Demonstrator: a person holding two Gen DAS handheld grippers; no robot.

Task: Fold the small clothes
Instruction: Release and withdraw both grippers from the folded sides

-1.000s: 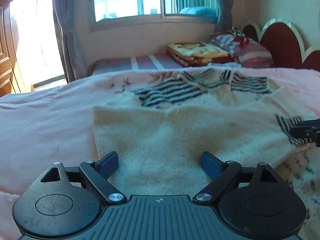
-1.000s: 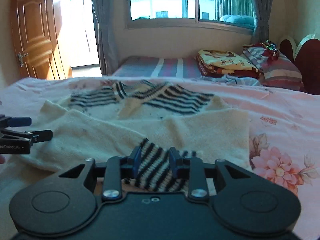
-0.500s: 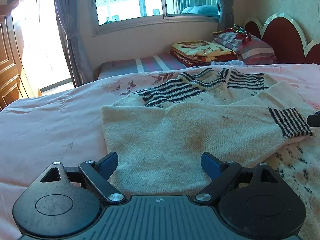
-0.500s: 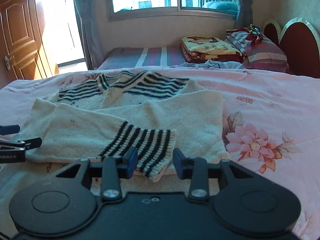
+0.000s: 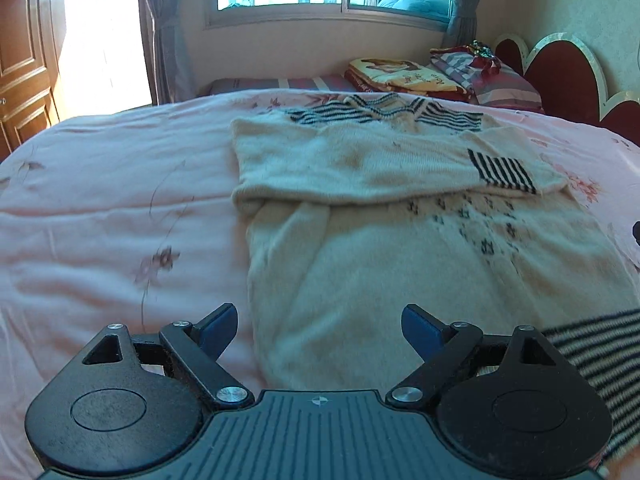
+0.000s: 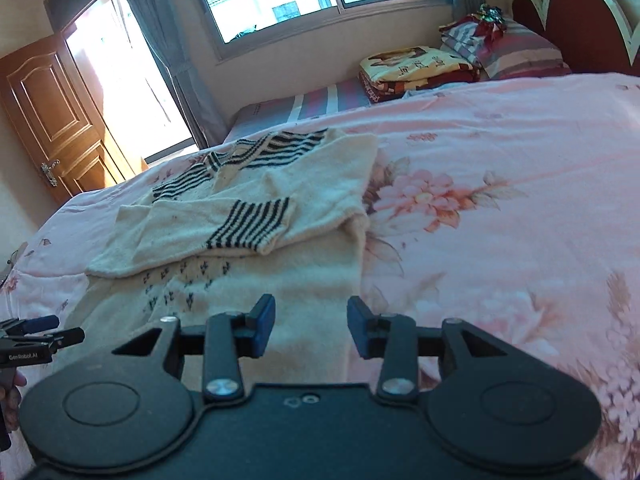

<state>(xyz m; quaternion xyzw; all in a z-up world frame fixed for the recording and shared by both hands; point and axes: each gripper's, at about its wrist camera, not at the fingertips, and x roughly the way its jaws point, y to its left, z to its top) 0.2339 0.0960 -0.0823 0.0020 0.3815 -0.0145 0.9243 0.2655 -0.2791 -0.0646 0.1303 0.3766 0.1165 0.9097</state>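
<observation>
A cream knit sweater (image 5: 380, 248) with black stripes at collar and cuffs lies flat on the pink bedspread (image 5: 100, 208). Both sleeves are folded across its chest, and one striped cuff (image 5: 500, 170) lies on top. In the right wrist view the sweater (image 6: 256, 272) and the cuff (image 6: 252, 224) show too. My left gripper (image 5: 318, 330) is open and empty above the sweater's lower left edge. My right gripper (image 6: 311, 326) is open and empty above the sweater's lower right edge. The left gripper's tips (image 6: 40, 330) show at the far left of the right wrist view.
The striped hem (image 5: 592, 356) lies near my left gripper's right side. Folded blankets (image 6: 416, 68) and pillows (image 6: 508, 48) sit on a second bed by the window. A red headboard (image 6: 588, 20) stands on the right and a wooden door (image 6: 52, 120) on the left.
My right gripper let go of the striped cuff and opened. Both grippers drew back toward the sweater's lower end, so more of the body now shows.
</observation>
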